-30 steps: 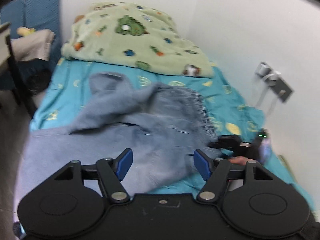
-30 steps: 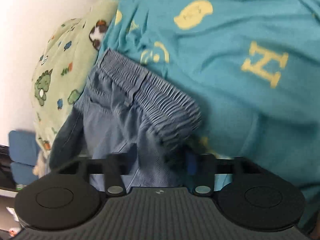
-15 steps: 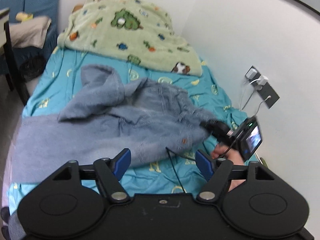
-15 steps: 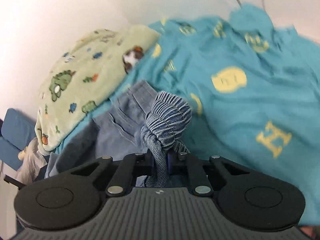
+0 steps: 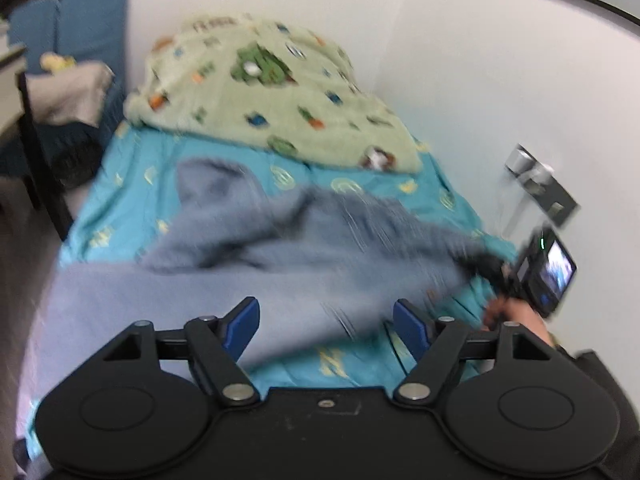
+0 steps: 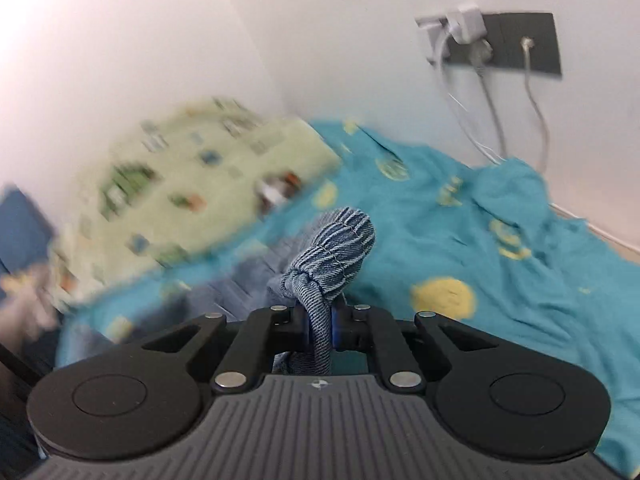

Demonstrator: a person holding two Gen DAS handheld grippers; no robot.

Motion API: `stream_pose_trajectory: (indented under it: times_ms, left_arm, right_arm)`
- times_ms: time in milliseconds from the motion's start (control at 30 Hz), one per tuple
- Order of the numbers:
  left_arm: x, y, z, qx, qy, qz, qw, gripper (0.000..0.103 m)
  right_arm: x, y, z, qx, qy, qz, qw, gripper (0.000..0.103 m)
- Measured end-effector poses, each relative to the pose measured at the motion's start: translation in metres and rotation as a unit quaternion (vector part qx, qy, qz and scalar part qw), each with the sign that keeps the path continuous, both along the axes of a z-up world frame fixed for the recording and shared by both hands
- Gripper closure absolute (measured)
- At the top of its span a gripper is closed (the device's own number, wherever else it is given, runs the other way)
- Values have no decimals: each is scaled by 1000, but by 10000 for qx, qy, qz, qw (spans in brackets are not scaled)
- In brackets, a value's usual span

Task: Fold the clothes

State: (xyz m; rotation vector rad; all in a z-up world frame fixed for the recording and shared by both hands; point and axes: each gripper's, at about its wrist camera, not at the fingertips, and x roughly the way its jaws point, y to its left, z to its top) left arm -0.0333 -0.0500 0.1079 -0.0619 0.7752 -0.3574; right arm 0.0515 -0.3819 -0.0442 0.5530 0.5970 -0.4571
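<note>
The blue pants (image 6: 332,256) are pinched tight between the R gripper (image 6: 320,326) fingers, bunched just ahead of the tips. The L gripper (image 5: 326,322) is held wide apart w/ nothing in it; the pants (image 5: 304,256) are spread on the bed sheet (image 5: 120,208) ahead of its fingers.

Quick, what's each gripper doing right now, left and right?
Left gripper: open, holding nothing, above the denim pants.
Right gripper: shut on the pants' bunched elastic waistband.
</note>
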Motion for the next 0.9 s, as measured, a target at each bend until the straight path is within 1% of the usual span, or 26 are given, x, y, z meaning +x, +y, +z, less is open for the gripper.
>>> stream_pose_trajectory:
  times_ms: [67,100,133,167,200,233,267,333,367,400,433,467,533,567,600,667,733,767,833,900]
  left_arm:
    - [9,12,-13,65,-113,229,9997,31]
    - [14,19,-20,90,-135,341,9993,31]
    - [19,26,-27,82,-89,489,9987,31]
    - [25,32,-35,44,-52,582,9983,31]
    - [31,36,-42,86,6,637,9979,31]
    - [38,41,-49,123,61,708,9974,31]
    - [43,44,-56,146,83,850,9962,31]
    - [52,47,-64,313,22,997,9945,31]
    - [57,47,-68,401,-16,1012,9941,31]
    - [62,46,-72,485,-48,1006,9937,31]
    - [66,46,-77,511,-29,1032,9933,31]
    - [71,45,-81,437,14,1047,9935,31]
    - [84,46,-89,201,98,1034,9944,30]
    - [92,46,-91,125,104,1069,9941,30]
    - [100,45,-94,50,109,1104,9938,30]
    - [118,41,-98,-75,80,1129,9935,30]
    - [139,36,-100,-186,28,1124,9935,29]
    - [153,33,-101,-270,25,1123,9933,28]
    - [183,23,-104,-336,-16,1205,9921,28]
    - [217,12,-108,-268,118,1371,9901,28]
  right_arm:
    - [6,-12,-37,408,707,-114,9966,94]
    - [6,-17,-52,655,876,-197,9938,93]
    - [5,-21,-64,912,976,-288,9906,93]
    - [4,-25,-76,1169,1076,-378,9866,90]
    - [2,-29,-88,1424,1175,-469,9817,90]
    - [3,-29,-88,1396,1192,-451,9820,89]
    - [4,-26,-83,1259,1177,-393,9842,87]
    - [0,-17,-72,944,1070,-351,9891,78]
    - [-4,-13,-66,752,996,-341,9916,65]
    - [-7,-7,-60,480,922,-375,9939,49]
    - [-10,-1,-54,176,847,-426,9953,43]
    - [-13,6,-48,-128,771,-477,9958,41]
    - [-15,19,-34,-696,480,-484,9952,40]
    - [-16,23,-28,-949,304,-457,9940,37]
    - [-13,29,-26,-1105,170,-311,9932,35]
    - [-4,43,-24,-1342,-65,72,9909,35]
    - [13,56,-32,-1116,-146,606,9918,36]
    - [22,63,-37,-966,-174,884,9912,38]
    - [37,75,-48,-900,-77,1265,9878,40]
    - [49,86,-57,-927,18,1580,9831,40]
